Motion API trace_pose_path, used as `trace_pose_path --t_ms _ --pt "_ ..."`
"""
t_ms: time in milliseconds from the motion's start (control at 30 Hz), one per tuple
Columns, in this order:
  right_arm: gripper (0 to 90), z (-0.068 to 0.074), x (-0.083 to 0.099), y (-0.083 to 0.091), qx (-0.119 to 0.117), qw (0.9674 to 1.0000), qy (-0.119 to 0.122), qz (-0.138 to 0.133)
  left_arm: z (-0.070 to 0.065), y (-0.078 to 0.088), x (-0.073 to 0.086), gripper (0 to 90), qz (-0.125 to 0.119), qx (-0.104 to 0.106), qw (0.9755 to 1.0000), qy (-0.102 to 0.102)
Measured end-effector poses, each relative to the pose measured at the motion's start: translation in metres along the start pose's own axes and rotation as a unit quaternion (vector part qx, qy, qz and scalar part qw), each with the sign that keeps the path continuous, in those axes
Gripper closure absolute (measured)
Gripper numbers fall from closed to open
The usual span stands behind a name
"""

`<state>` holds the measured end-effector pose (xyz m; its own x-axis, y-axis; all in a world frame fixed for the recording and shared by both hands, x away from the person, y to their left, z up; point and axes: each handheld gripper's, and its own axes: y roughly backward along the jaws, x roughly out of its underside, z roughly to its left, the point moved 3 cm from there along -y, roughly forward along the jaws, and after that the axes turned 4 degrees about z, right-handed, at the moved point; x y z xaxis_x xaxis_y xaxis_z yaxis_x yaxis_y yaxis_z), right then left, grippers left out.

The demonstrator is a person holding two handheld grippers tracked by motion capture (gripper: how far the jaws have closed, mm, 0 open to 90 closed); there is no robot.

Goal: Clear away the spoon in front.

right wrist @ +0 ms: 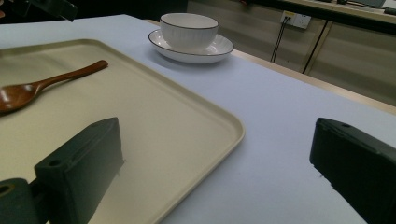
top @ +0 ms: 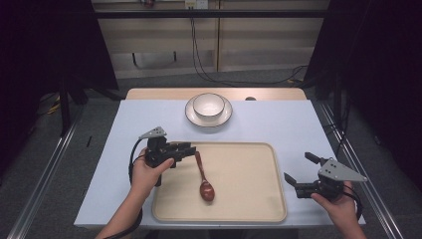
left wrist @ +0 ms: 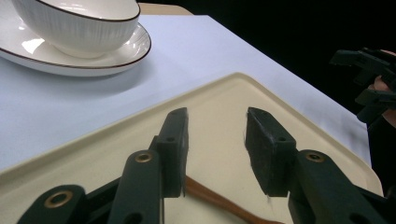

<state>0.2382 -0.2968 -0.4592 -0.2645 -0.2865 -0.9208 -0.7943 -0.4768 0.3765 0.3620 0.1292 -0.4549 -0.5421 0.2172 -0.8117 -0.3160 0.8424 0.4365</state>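
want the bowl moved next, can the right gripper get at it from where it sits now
Probably yes. The right gripper is open beside the tray's right edge, and bare table lies between it and the bowl on its plate. The left gripper stays over the spoon, out of that path.

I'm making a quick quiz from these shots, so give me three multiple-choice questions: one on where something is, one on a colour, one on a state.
1. Where does the spoon lie?
A. in the bowl
B. on the tray
C. on the bare table

2. What colour is the spoon?
A. white
B. blue
C. reddish brown

3. How do the right tongs stand?
A. open, holding nothing
B. shut on the spoon
C. shut on the bowl

Answers:
1 B: the high view shows it lying on the beige tray.
2 C: its dark wood contrasts with the white bowl.
3 A: the right gripper view shows its jaws wide apart with nothing between them.
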Motion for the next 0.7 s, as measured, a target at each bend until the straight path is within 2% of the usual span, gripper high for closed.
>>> trace_pose_path --t_ms 467,533,567,700 --pt "2.1 -0.0002 -0.0002 0.0004 0.001 1.0 -0.001 0.0 -0.0011 0.0039 -0.0025 49.7 -0.004 -0.005 0.9999 -0.009" --pt "2.1 -0.0004 -0.0002 0.0006 0.003 1.0 0.0 -0.001 -0.0017 0.0048 -0.0035 47.9 -0.013 -0.002 0.9999 -0.008" --pt "2.1 -0.0003 -0.0001 0.0004 0.001 1.0 -0.001 0.0 -0.0013 0.0063 -0.0039 46.6 -0.01 -0.004 0.9998 -0.015" --pt "2.1 -0.0004 -0.0003 -0.0002 0.0 1.0 0.0 0.0 -0.0011 0.0085 -0.0041 43.9 -0.013 -0.006 0.9997 -0.018"
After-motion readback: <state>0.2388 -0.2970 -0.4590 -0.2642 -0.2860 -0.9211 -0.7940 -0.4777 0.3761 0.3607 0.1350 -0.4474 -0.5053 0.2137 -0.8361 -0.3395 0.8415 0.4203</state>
